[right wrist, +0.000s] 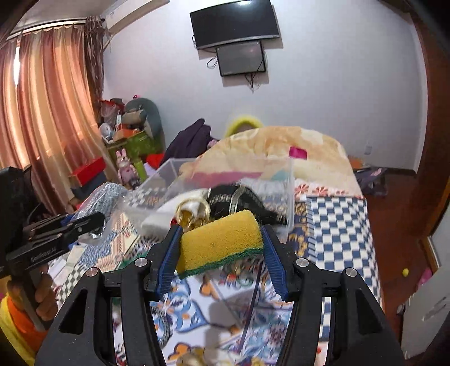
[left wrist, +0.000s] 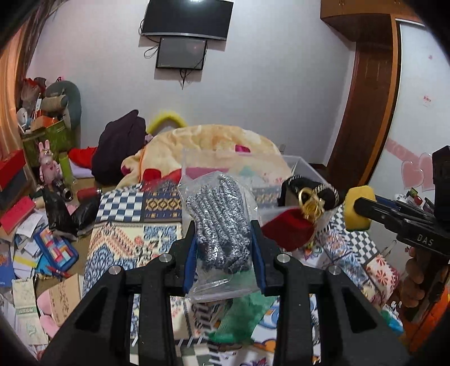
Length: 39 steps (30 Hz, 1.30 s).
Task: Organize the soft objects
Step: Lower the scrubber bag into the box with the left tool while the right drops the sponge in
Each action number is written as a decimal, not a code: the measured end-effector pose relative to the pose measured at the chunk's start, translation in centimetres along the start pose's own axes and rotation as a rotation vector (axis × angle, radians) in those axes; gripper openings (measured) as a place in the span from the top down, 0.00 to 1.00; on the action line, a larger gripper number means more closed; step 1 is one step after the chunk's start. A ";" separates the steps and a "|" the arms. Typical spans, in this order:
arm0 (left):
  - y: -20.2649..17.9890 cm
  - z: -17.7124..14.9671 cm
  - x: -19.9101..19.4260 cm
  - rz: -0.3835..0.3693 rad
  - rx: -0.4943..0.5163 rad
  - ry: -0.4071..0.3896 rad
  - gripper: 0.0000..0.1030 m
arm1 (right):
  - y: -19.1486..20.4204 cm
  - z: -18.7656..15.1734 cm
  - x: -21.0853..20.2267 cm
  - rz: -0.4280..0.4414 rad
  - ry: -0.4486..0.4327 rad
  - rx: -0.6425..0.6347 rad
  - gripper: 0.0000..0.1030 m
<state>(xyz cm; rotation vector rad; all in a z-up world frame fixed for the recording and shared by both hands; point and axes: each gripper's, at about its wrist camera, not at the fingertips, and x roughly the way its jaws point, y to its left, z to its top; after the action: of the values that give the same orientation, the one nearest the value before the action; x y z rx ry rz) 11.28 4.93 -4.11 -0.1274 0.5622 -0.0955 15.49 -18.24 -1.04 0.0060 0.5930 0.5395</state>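
Left gripper (left wrist: 223, 247) clamps bagged knit gloves (left wrist: 219, 222), held up over the patterned bed (left wrist: 123, 239). Right gripper (right wrist: 222, 247) squeezes yellow sponge (right wrist: 220, 239) w/ green underside, just in front of clear bin (right wrist: 289, 197).

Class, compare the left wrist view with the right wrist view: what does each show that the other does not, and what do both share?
Only the left wrist view shows the left gripper shut on the bagged speckled gloves from behind, and the cluttered floor beside the bed.

Only the right wrist view shows the right gripper shut on the yellow sponge close up, and the pink curtains.

Both show the wall screens, the clear plastic bin, the patterned bedcover, and a black pouch with gold rings.
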 end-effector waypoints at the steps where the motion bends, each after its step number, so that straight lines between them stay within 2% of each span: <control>1: -0.1 0.3 0.2 -0.001 -0.001 -0.001 0.67 | -0.1 0.3 0.1 -0.002 -0.005 0.005 0.49; 7: -0.5 1.7 1.2 -0.012 -0.002 -0.010 0.67 | -0.5 1.7 1.8 -0.039 0.002 0.019 0.48; 16: -1.1 3.9 3.2 0.011 0.017 -0.011 0.67 | -1.6 3.1 4.4 -0.084 0.043 0.030 0.49; 20: -0.8 4.8 4.9 0.011 -0.001 0.016 0.67 | -1.6 3.7 5.4 -0.118 0.054 0.008 0.48; 26: -0.2 5.4 7.4 0.041 -0.024 0.050 0.67 | -2.1 3.7 7.5 -0.115 0.115 0.020 0.48; 36: -1.5 4.9 10.7 0.038 0.014 0.133 0.67 | -1.7 2.8 8.8 -0.095 0.176 0.001 0.46; 39: -1.9 4.8 10.8 0.029 0.027 0.150 0.61 | -1.6 2.8 8.7 -0.101 0.176 -0.015 0.45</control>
<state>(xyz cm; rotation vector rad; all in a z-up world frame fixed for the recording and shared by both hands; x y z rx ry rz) 22.82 2.16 -5.46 -0.0861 0.7122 -0.0845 23.76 -14.97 -3.56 -0.0863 0.7571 0.4490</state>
